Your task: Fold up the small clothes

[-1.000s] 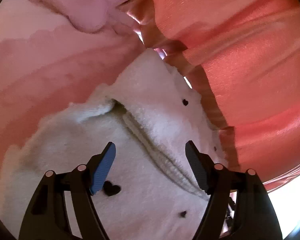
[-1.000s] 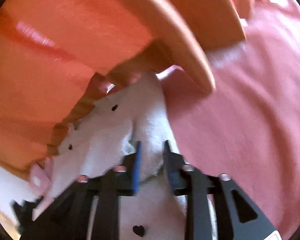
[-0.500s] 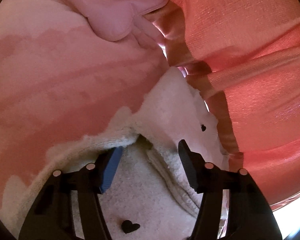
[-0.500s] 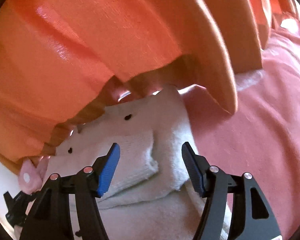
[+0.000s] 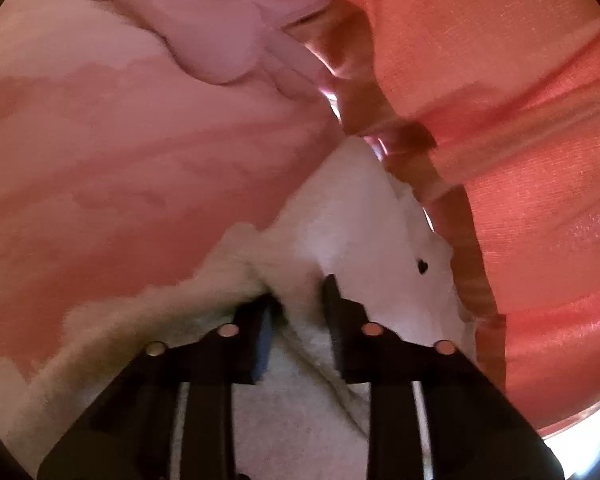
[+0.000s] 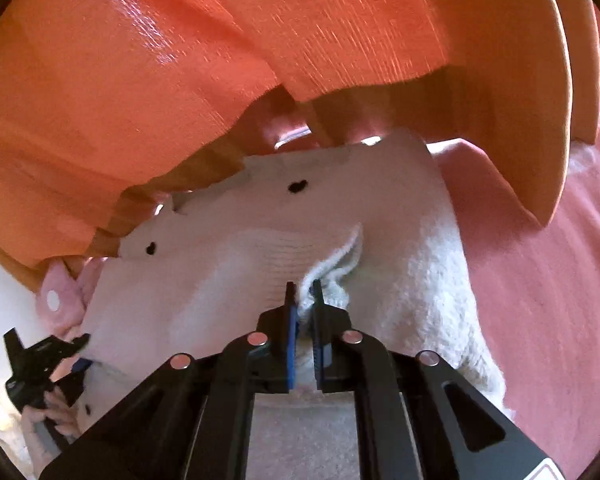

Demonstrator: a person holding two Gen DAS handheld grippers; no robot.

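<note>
A small white fleece garment with little black hearts (image 5: 364, 236) lies on a pink blanket (image 5: 120, 168). In the left wrist view, my left gripper (image 5: 298, 300) is closed down on a raised fold of the garment's edge. In the right wrist view, the garment (image 6: 228, 272) spreads ahead, and my right gripper (image 6: 302, 292) is shut on a pinched ridge of its fabric. The left gripper (image 6: 48, 364) also shows at the garment's left edge in that view.
An orange-red curtain (image 5: 520, 120) hangs close behind the garment and also fills the top of the right wrist view (image 6: 220, 60). A pink flower-shaped cushion with a white centre (image 5: 220, 20) lies on the blanket beyond.
Both grippers went from open to shut on the garment. The left moved forward to the fold's edge; the right closed on a fabric ridge.
</note>
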